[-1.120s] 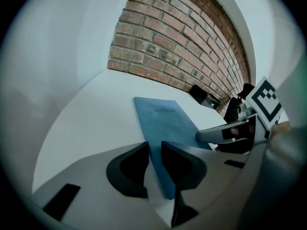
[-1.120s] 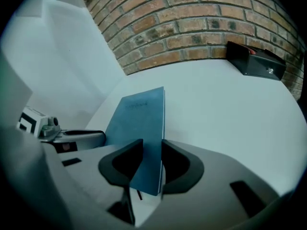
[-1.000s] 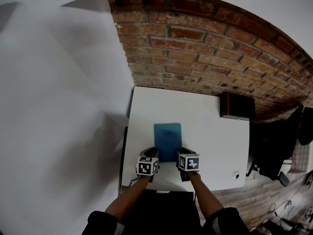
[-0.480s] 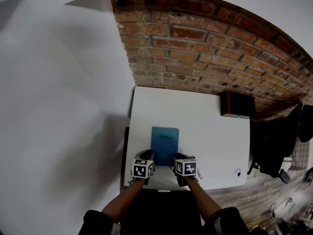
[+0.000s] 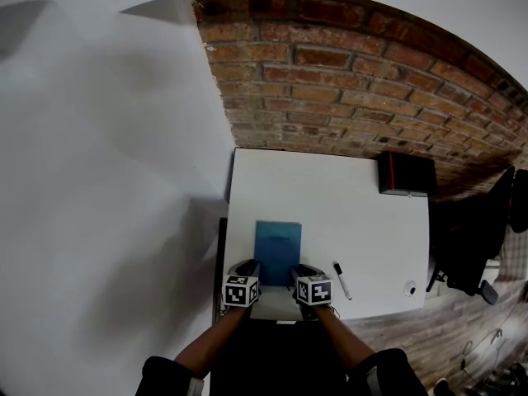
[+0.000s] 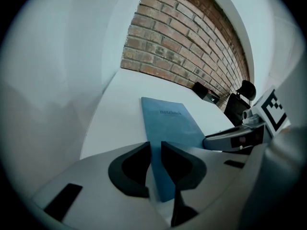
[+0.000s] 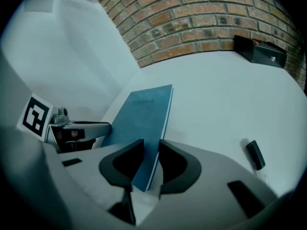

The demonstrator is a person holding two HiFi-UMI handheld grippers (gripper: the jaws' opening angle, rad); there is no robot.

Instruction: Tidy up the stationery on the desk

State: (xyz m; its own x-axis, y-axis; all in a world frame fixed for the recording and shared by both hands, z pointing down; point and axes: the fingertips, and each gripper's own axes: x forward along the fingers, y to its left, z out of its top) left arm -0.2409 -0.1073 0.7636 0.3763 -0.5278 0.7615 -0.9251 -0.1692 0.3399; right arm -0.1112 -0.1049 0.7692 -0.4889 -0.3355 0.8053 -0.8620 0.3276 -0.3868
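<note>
A blue notebook [image 5: 278,246] lies on the white desk [image 5: 355,213], its near end lifted between both grippers. My left gripper [image 5: 250,264] is shut on the near left edge; in the left gripper view the cover [image 6: 172,121] runs in between the jaws [image 6: 154,150]. My right gripper [image 5: 299,268] is shut on the near right edge of the notebook [image 7: 144,111], which passes between its jaws [image 7: 151,150]; those jaws have just been closing a little. A black-capped marker [image 5: 341,280] lies on the desk just right of the right gripper, and the marker [image 7: 255,155] is apart from it.
A black box [image 5: 407,174] with a red edge stands at the desk's far right corner by the brick wall. A small white round object [image 5: 410,288] sits near the front right corner. An office chair [image 5: 474,246] stands right of the desk, a white wall on the left.
Both grippers have drawn the notebook toward the desk's near edge and slightly left. The marker to the right of the right gripper has come into view.
</note>
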